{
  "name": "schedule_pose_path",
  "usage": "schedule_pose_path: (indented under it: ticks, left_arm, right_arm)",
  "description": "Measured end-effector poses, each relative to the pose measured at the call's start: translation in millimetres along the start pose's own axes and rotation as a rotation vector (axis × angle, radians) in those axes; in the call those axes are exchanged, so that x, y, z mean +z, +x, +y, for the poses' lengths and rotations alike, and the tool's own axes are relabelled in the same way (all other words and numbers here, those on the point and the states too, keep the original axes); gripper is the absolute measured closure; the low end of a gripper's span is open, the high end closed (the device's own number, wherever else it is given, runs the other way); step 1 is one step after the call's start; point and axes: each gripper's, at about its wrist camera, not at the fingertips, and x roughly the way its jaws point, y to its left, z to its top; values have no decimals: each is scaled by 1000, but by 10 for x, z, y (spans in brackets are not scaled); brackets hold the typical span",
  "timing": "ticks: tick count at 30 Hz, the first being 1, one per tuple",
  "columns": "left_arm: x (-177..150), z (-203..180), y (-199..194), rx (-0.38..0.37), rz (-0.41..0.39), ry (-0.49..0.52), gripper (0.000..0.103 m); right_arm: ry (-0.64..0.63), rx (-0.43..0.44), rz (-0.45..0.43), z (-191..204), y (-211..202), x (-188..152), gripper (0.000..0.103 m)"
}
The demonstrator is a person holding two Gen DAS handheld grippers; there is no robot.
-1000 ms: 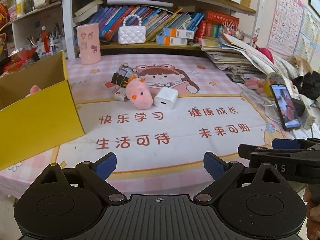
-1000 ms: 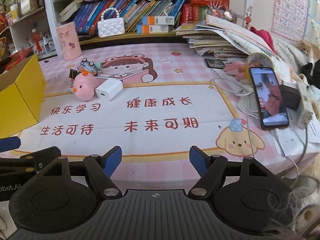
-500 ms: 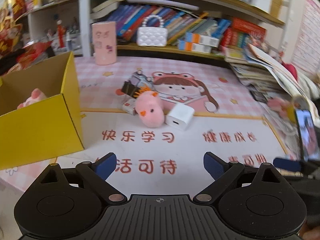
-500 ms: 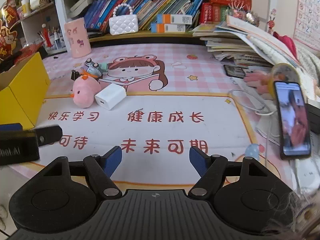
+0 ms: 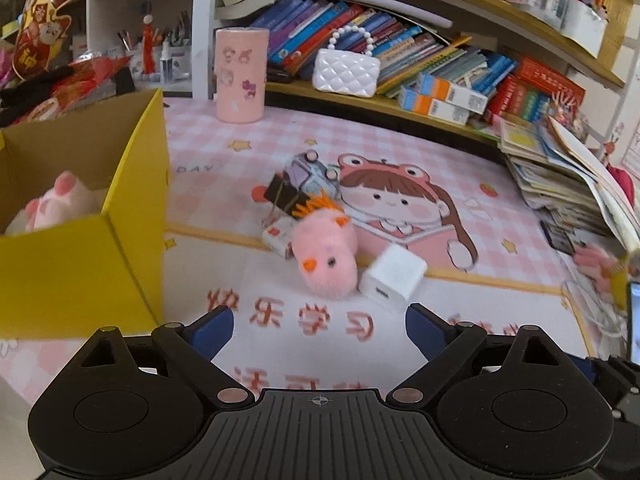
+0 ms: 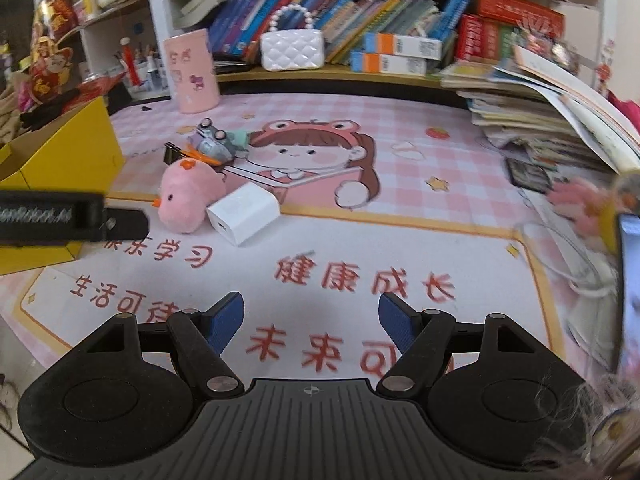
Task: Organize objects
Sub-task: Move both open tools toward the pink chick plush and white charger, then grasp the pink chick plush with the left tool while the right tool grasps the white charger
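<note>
A pink plush chick [image 5: 326, 258] [image 6: 186, 196] lies on the pink desk mat [image 5: 460, 312], touching a white charger cube [image 5: 394, 278] [image 6: 242, 213]. Behind them lie a grey toy car [image 5: 314, 176] [image 6: 214, 142], a black binder clip [image 5: 286, 196] and a small white box [image 5: 278, 236]. My left gripper [image 5: 320, 330] stands open just short of the chick and charger, nothing between its fingers. My right gripper [image 6: 312, 320] is open over bare mat, right of the pile. A yellow box [image 5: 80, 264] [image 6: 60, 152] at the left holds a pink plush [image 5: 60, 200].
A pink cylinder [image 5: 240, 74] and white quilted purse [image 5: 346, 72] stand at the back before shelves of books. A stack of books [image 6: 540, 120] and a phone [image 6: 630, 292] with cables lie at the right. The left gripper's side [image 6: 72, 216] shows in the right wrist view.
Both grippers have moved forward and leftward toward the pile; the chick and charger now appear larger and nearer. The yellow box has drawn closer on the left. Neither gripper's opening changed visibly.
</note>
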Motion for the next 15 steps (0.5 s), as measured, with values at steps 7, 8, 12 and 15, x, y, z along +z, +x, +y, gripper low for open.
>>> schedule_pose_path:
  ticks: [7,8,12,15]
  left_arm:
    - [238,-39,298,17,14,9,16]
    - [272,-55,340,20,19,13,16]
    - [372,-87,413,17,20,26,17]
    - [419,-99,449,18,25,39,18]
  right_arm:
    - [-81,67,6,31,337,175,30]
    - [-102,74,5,45,392,199,30]
    - [-212,125,-21,134,596,282,30]
    - [-245,146,-37,158,733,390,29]
